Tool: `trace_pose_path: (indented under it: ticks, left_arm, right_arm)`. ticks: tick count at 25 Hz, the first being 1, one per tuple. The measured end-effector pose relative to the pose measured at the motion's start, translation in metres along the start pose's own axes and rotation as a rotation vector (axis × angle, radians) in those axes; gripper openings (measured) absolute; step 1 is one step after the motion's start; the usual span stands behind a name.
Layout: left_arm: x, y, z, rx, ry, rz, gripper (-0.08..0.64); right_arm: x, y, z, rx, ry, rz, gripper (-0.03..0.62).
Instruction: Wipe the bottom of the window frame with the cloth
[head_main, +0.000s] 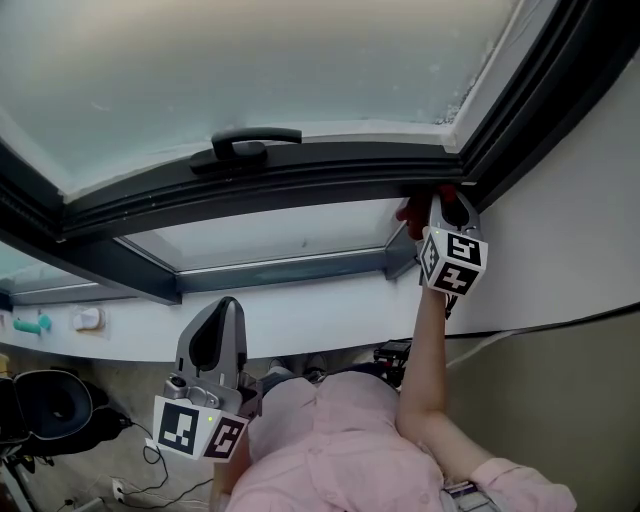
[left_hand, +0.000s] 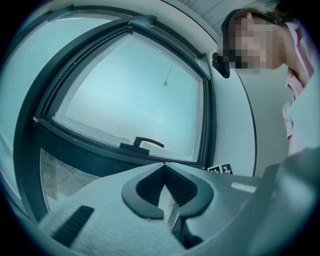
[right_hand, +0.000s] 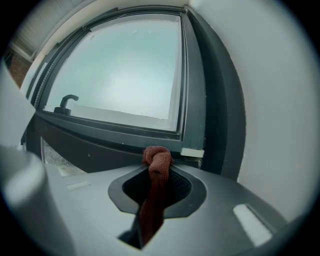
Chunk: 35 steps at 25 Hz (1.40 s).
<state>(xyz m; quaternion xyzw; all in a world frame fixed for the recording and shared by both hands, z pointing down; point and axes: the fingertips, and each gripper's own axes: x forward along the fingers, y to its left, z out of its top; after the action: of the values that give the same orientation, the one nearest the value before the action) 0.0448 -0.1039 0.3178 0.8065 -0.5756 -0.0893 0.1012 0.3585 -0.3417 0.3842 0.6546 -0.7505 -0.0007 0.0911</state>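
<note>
A dark red cloth is bunched into a knot at the jaw tips of my right gripper, which is shut on it. In the head view my right gripper is held up at the right end of the dark bottom window frame, with the cloth against the frame close to the corner. In the right gripper view that frame runs just beyond the cloth. My left gripper hangs low and apart from the window, shut with nothing in it.
A black window handle sits on the frame left of centre. A lower glass pane and a white sill lie below. The white wall closes the right side. A turquoise item rests on the sill; a black chair stands below left.
</note>
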Motion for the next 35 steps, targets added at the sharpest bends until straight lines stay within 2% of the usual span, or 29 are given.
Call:
trace_pose_path:
  ticks: [8,14,19,30,35]
  left_arm:
    - [0.001,0.0,0.0,0.004,0.002,-0.004,0.0]
    - [0.002,0.0,0.001,0.006,-0.001,-0.01,0.0]
    - [0.002,0.002,-0.001,0.001,0.005,-0.007,0.0]
    - [-0.009,0.008,0.002,0.0,0.0,0.002,0.0]
    - [-0.019,0.011,-0.002,-0.002,0.021,0.004,0.0]
  right_arm:
    - [0.0,-0.022,-0.003,0.049,0.004,-0.046,0.057]
    - [0.001,-0.022,-0.003,0.037,0.002,-0.052,0.057]
    - [0.002,-0.037,-0.005,0.031,0.019,-0.098,0.057]
    - [0.001,-0.038,-0.005,0.014,0.023,-0.11,0.057]
    - [-0.017,-0.023,-0.004,0.009,0.018,-0.072,0.057]
